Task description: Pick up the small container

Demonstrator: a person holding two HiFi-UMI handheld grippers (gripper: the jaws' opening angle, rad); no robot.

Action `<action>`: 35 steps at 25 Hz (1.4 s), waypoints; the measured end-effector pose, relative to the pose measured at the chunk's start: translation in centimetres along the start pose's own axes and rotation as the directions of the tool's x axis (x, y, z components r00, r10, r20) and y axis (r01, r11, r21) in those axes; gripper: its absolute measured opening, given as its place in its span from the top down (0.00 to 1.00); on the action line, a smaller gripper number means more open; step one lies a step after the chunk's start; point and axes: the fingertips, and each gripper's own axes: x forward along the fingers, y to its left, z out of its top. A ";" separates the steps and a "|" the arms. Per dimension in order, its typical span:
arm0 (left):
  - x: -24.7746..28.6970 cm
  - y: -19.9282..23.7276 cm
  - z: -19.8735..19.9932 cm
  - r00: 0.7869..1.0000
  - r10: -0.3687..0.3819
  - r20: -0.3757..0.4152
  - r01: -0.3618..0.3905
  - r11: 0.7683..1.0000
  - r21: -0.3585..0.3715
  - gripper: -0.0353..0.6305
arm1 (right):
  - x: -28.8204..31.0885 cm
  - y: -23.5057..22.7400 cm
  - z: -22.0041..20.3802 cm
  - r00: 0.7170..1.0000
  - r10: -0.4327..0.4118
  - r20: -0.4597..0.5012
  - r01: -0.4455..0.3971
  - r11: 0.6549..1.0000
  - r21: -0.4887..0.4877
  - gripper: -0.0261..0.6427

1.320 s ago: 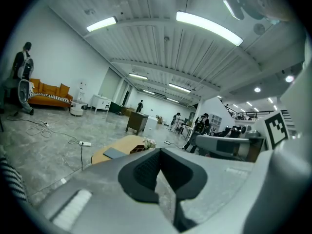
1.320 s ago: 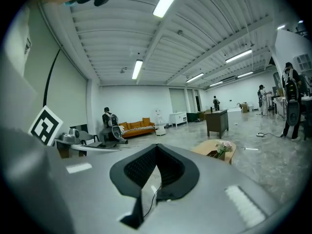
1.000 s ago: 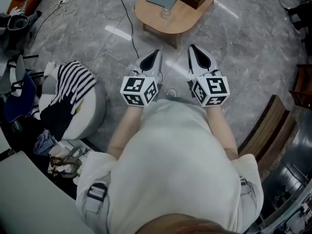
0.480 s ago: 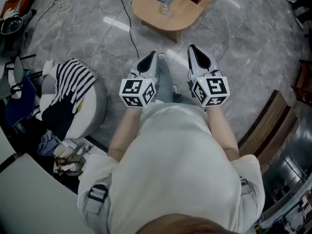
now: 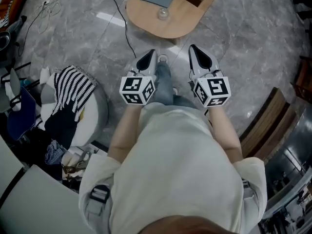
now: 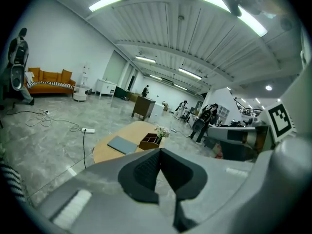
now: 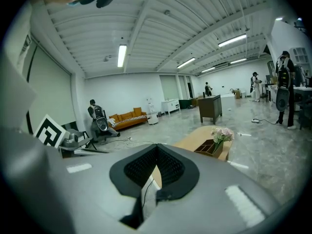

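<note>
Only the head view shows the container [image 5: 162, 13] at 12 o'clock on the tabletop [image 5: 181, 23]; left tongs [image 5: 147, 58] and right tongs [image 5: 199, 55], closed on nothing, point there

The floor [image 5: 253, 38] is grey veined stone, polished and glossy with streaks of reflected light, while the oval table [image 5: 146, 21] is pale wood with a smooth matt top. The left gripper [image 5: 151, 53] and right gripper [image 5: 193, 48] have smooth matt grey plastic shells with black ribbed pads [image 6: 146, 172], and the small container [image 5: 162, 13] looks like clear glass.
</note>
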 end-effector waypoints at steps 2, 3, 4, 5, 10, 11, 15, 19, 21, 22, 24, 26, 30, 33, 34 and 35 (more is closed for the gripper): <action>1.8 1.2 0.3 1.000 -0.005 -0.019 0.005 1.000 0.005 0.95 | 1.6 -0.7 0.0 1.000 -0.006 -0.013 0.006 1.000 0.004 0.96; 2.8 1.8 0.4 1.000 -0.006 -0.029 0.006 1.000 0.005 0.95 | 2.4 -1.1 -0.1 1.000 -0.009 -0.019 0.009 1.000 0.007 0.96; 3.8 2.4 0.5 0.999 -0.008 -0.039 0.008 1.000 0.005 0.95 | 3.2 -1.6 -0.3 1.000 -0.011 -0.026 0.012 1.000 0.009 0.96; 4.8 3.0 0.6 0.999 -0.010 -0.047 0.010 1.000 0.005 0.95 | 4.1 -2.0 -0.4 0.999 -0.014 -0.034 0.015 1.000 0.010 0.96; 9.5 5.9 0.2 0.996 -0.017 -0.089 0.018 1.000 0.006 0.95 | 8.1 -4.3 -2.0 0.996 -0.047 -0.070 0.048 0.999 0.007 0.96; 10.4 6.4 -0.1 0.995 -0.020 -0.098 0.020 1.000 0.005 0.95 | 8.8 -4.8 -2.4 0.996 -0.055 -0.075 0.056 0.998 0.013 0.96; 14.1 8.3 -1.5 0.990 -0.021 -0.141 0.022 1.000 0.004 0.95 | 11.6 -6.9 -4.2 0.992 -0.078 -0.098 0.083 0.995 0.050 0.96; 17.5 10.0 -3.1 0.984 -0.014 -0.176 0.018 1.000 0.020 0.95 | 13.8 -8.3 -6.2 0.988 -0.092 -0.126 0.103 0.991 0.082 0.96; 19.2 10.8 -3.9 0.982 -0.010 -0.189 0.017 0.999 0.036 0.94 | 14.8 -9.0 -7.1 0.985 -0.100 -0.142 0.112 0.990 0.082 0.96; 20.2 11.1 -4.3 0.981 -0.013 -0.196 0.022 0.999 0.042 0.93 | 15.3 -9.4 -7.6 0.983 -0.104 -0.149 0.117 0.990 0.082 0.96; 22.1 11.8 -5.3 0.977 -0.021 -0.213 0.033 0.998 0.053 0.88 | 16.4 -10.3 -8.5 0.981 -0.109 -0.161 0.124 0.988 0.090 0.96; 24.0 12.6 -6.5 0.972 -0.022 -0.236 0.039 0.997 0.066 0.80 | 17.4 -11.2 -9.4 0.979 -0.113 -0.170 0.131 0.987 0.097 0.96; 27.2 14.1 -9.7 0.957 -0.029 -0.288 0.054 0.995 0.078 0.68 | 19.1 -12.4 -11.0 0.976 -0.117 -0.184 0.135 0.987 0.091 0.96; 29.0 15.2 -11.7 0.948 -0.019 -0.319 0.056 0.993 0.106 0.58 | 20.2 -12.7 -12.0 0.975 -0.114 -0.191 0.134 0.987 0.093 0.96; 29.6 15.6 -12.2 0.945 -0.016 -0.326 0.058 0.991 0.119 0.56 | 20.5 -12.8 -12.3 0.974 -0.113 -0.195 0.133 0.987 0.094 0.96; 30.1 15.8 -12.7 0.943 -0.015 -0.332 0.062 0.990 0.130 0.54 | 20.8 -13.0 -12.7 0.974 -0.112 -0.199 0.133 0.986 0.097 0.96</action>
